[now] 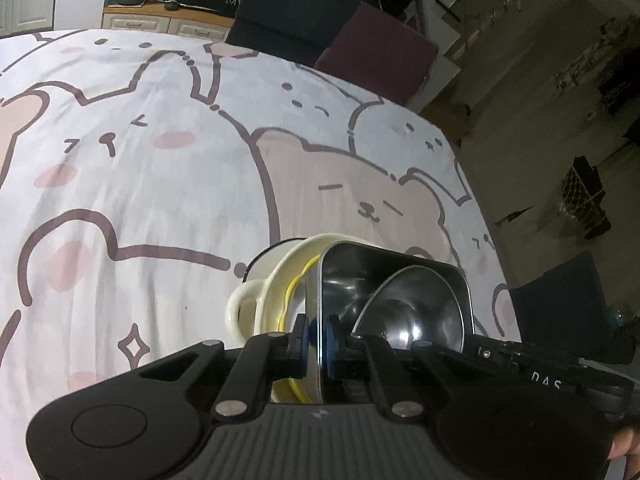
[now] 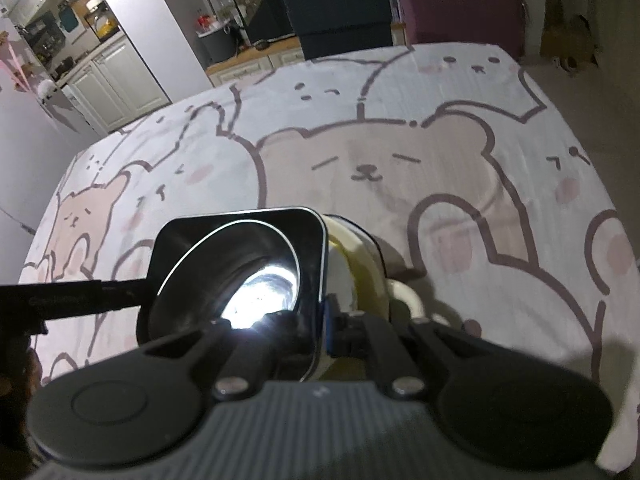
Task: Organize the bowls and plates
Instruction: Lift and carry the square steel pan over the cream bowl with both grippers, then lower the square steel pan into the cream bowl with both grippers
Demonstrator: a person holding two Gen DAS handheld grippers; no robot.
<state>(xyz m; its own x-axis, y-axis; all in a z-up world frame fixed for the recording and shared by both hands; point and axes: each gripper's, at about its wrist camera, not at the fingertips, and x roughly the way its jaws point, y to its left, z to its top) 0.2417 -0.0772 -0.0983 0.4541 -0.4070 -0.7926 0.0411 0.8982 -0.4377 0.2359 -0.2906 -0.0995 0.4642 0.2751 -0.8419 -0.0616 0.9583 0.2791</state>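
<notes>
Clearly, both hands are carrying one nested stack between them. The left hand-held gripper [image 1: 316, 334] is clamped on the near-left rim of the square steel tray [image 1: 394, 280], its blue pads [image 1: 331, 334] pinching the thin metal wall from either side. Just beyond and to the left of those jaws sits the cream bowl [image 1: 276, 280] with its loop handle, the tray resting inside it on a yellow rim, so a grip on the tray alone steadies the pile but likely does not carry the bowl's weight. Inside the tray, to the right of the jaws, lies a round steel bowl [image 1: 416, 312], tilted.

The right hand-held gripper [image 2: 320, 328] is closed on the opposite wall of the same steel tray [image 2: 240, 224], one blue pad [image 2: 329, 324] showing outside the rim; its partner is hidden by glare off the round steel bowl [image 2: 248, 276]. The cream bowl [image 2: 360, 264] peeks out just right of these jaws, its handle below.

The whole stack hangs tilted above a bear-print cloth [image 2: 400, 152] spread over the counter; I cannot tell whether it touches the cloth. Gripping two opposite walls seems meant to keep the nest from rocking while it is set down as one tidy pile.
</notes>
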